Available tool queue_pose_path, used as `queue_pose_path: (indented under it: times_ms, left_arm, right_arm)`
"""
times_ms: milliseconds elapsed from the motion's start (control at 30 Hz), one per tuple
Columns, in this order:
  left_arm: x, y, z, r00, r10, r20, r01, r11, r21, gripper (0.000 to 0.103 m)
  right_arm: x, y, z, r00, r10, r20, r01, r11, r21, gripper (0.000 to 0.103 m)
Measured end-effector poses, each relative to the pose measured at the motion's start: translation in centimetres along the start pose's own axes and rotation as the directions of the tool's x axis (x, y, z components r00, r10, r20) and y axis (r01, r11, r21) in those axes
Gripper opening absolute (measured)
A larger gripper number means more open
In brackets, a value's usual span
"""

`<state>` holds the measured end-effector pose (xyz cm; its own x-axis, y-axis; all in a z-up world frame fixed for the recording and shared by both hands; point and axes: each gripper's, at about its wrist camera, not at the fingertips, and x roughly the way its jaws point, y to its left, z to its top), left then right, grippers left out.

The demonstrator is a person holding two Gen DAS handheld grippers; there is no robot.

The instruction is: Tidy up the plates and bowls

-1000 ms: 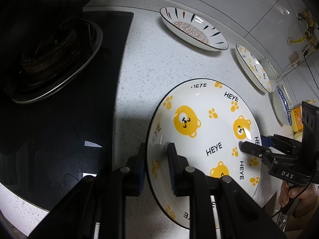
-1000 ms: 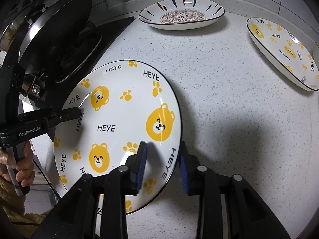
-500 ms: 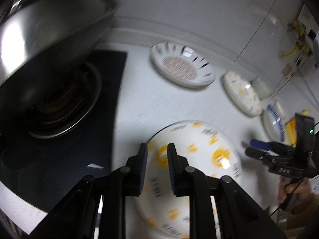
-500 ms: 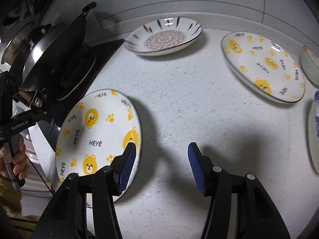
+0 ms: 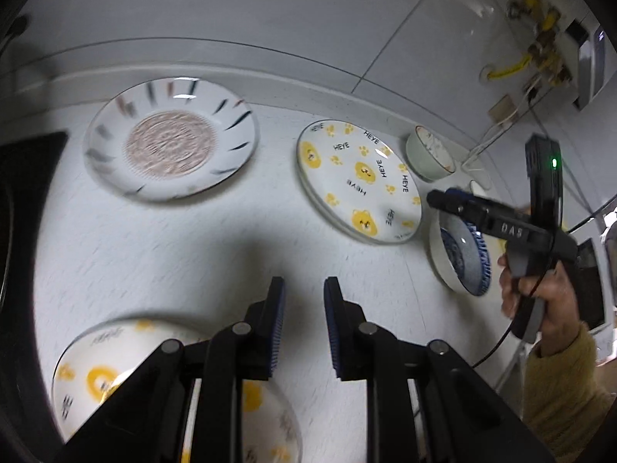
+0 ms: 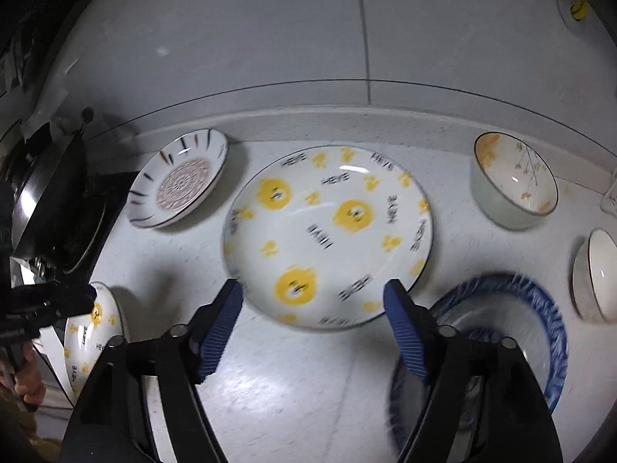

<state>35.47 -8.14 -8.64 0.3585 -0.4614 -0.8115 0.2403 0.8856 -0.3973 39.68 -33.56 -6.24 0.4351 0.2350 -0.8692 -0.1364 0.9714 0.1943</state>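
Note:
My left gripper (image 5: 304, 324) hangs empty above the counter, jaws a narrow gap apart. A yellow bear plate (image 5: 115, 378) lies below it on the counter; it also shows in the right wrist view (image 6: 90, 332). My right gripper (image 6: 312, 328) is wide open and empty, hovering over the near rim of a second bear plate (image 6: 327, 231), also seen in the left wrist view (image 5: 358, 181). A striped plate with a brown centre (image 5: 169, 139) (image 6: 181, 183) lies at the back left. A blue-rimmed bowl (image 6: 513, 316) sits under the right finger.
A small flowered bowl (image 6: 513, 181) and a white bowl (image 6: 594, 274) stand at the right. A pan on the black stove (image 6: 50, 200) is at the left. The tiled wall runs behind the counter. Cables and a gas pipe (image 5: 536, 54) are at the far right.
Both grippers let go of the near bear plate and lifted away to the right. My right gripper opened wide and now hovers over the second bear plate.

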Motion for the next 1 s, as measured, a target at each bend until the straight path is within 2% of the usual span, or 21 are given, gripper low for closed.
queue_pose_path:
  times_ms: [133,267,300,333,400,500,667,900,967,1000]
  left_arm:
    - [3.2,-1.6,2.5,1.000,0.017,-0.016,-0.017,1.000,-0.013,0.020]
    - [6.3,-2.0,4.9,1.000,0.022,-0.018,-0.023,0.999,-0.044,0.021]
    - [6.8,-2.0,5.2,1.000,0.018,-0.023,-0.020,0.999,-0.050,0.034]
    - [7.5,-2.0,5.8,1.000,0.018,-0.023,-0.020,0.998,-0.065,0.055]
    - [8.3,-2.0,6.5,1.000,0.009,-0.015,-0.010,0.997,-0.074,0.063]
    - [9.5,-2.2,7.5,0.999,0.045,-0.014,-0.046,0.995,-0.086,0.063]
    - [12.3,-1.7,8.2,0.995,0.018,-0.095,-0.031,0.991,-0.131,0.063]
    - [14.3,-0.1,9.0,0.994,-0.011,-0.112,-0.013,0.979,-0.205,0.061]
    - [14.9,0.3,9.1,0.992,-0.034,-0.120,0.007,0.976,-0.217,0.058]
    - [15.0,0.4,9.1,0.992,-0.050,-0.120,0.023,0.975,-0.221,0.047]
  right_arm:
    - [2.4,-3.4,2.7,0.998,-0.029,-0.051,0.029,1.000,-0.012,0.079]
    - [4.5,-5.8,4.1,0.997,-0.010,-0.083,0.010,1.000,-0.003,0.079]
    - [4.8,-6.1,4.1,0.996,-0.009,-0.089,0.008,1.000,-0.009,0.079]
    - [5.2,-6.4,4.3,0.995,0.000,-0.099,-0.002,1.000,-0.014,0.079]
    - [6.1,-7.0,4.7,0.992,0.011,-0.122,-0.014,1.000,-0.017,0.079]
    - [6.6,-7.4,4.6,0.991,0.015,-0.137,-0.018,1.000,-0.019,0.079]
    - [7.6,-8.2,4.5,0.985,0.037,-0.167,-0.039,0.999,-0.012,0.079]
    - [8.7,-8.9,4.5,0.979,0.074,-0.189,-0.074,0.997,0.006,0.078]
    - [8.9,-9.2,4.4,0.979,0.080,-0.189,-0.079,0.997,0.015,0.064]
    - [8.9,-9.3,4.4,0.978,0.085,-0.192,-0.083,0.996,0.019,0.054]
